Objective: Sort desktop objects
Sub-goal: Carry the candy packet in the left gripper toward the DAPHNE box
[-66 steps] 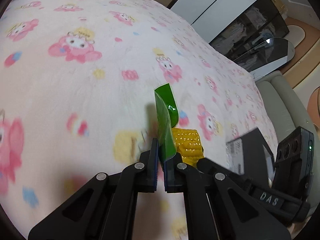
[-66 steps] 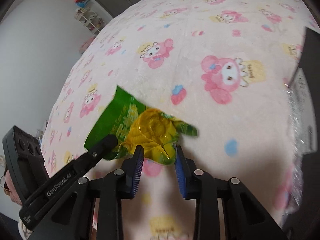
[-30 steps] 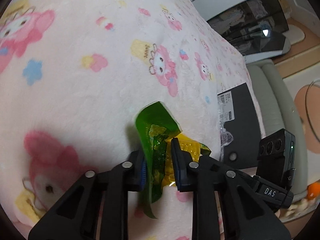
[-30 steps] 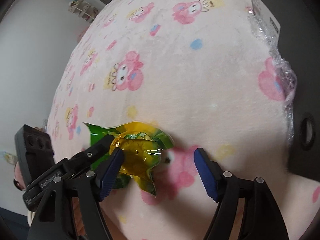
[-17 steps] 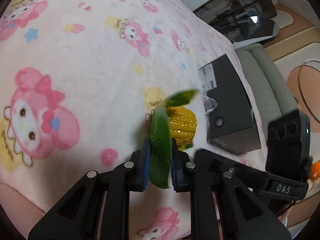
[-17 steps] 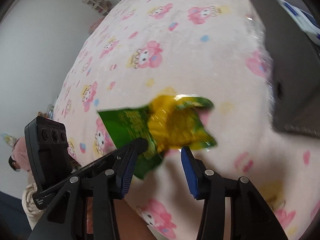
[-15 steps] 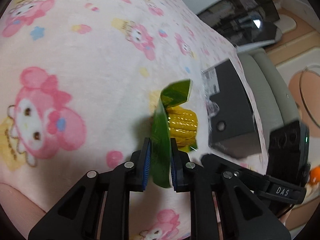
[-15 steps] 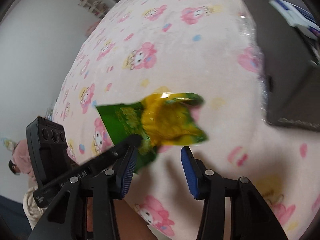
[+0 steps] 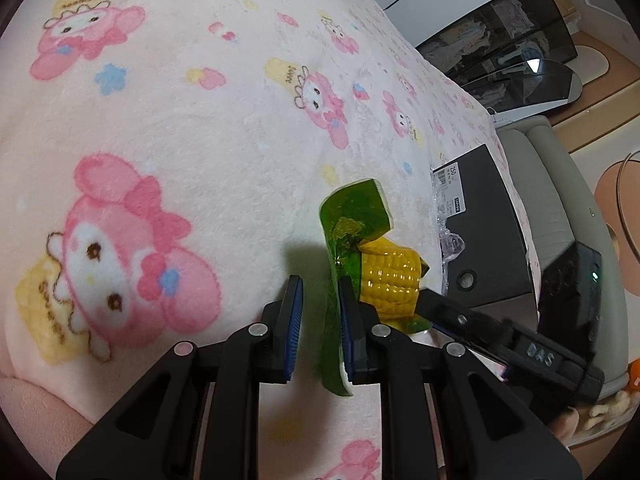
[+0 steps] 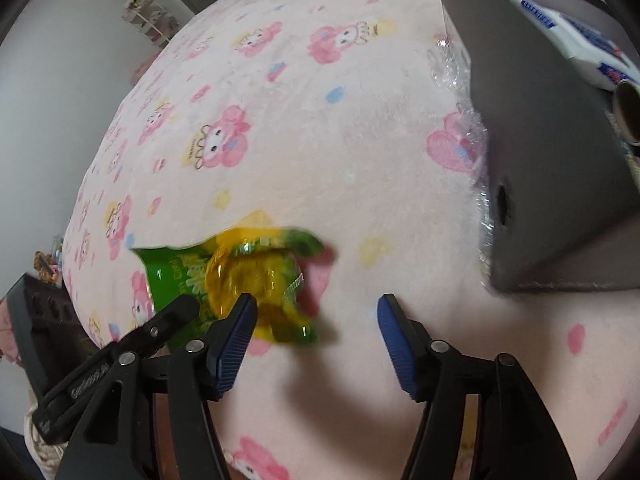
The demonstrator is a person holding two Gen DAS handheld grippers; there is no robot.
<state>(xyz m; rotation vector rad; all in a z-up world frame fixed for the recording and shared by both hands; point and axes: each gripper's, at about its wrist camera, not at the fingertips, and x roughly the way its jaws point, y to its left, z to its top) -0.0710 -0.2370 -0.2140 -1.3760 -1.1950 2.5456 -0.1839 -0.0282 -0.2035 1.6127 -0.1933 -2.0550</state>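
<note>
A green and yellow packet of corn (image 9: 376,268) hangs just above the pink cartoon-print blanket (image 9: 200,140). My left gripper (image 9: 320,320) is open; the packet's green flap leans on its right finger and a gap shows at the left finger. In the right wrist view the packet (image 10: 248,280) looks blurred, in front of the left finger of my right gripper (image 10: 314,332). The right gripper is open wide and empty.
A dark grey storage box (image 10: 540,140) with plastic wrap at its corner sits on the blanket to the right; a white box (image 10: 584,52) and a cardboard tube (image 10: 628,108) lie inside. The same box shows in the left wrist view (image 9: 488,232). A sofa edge (image 9: 560,200) lies beyond.
My left gripper's jaws have parted from the packet's green flap. My right gripper has opened wider. The grey box now looks closer in the right wrist view.
</note>
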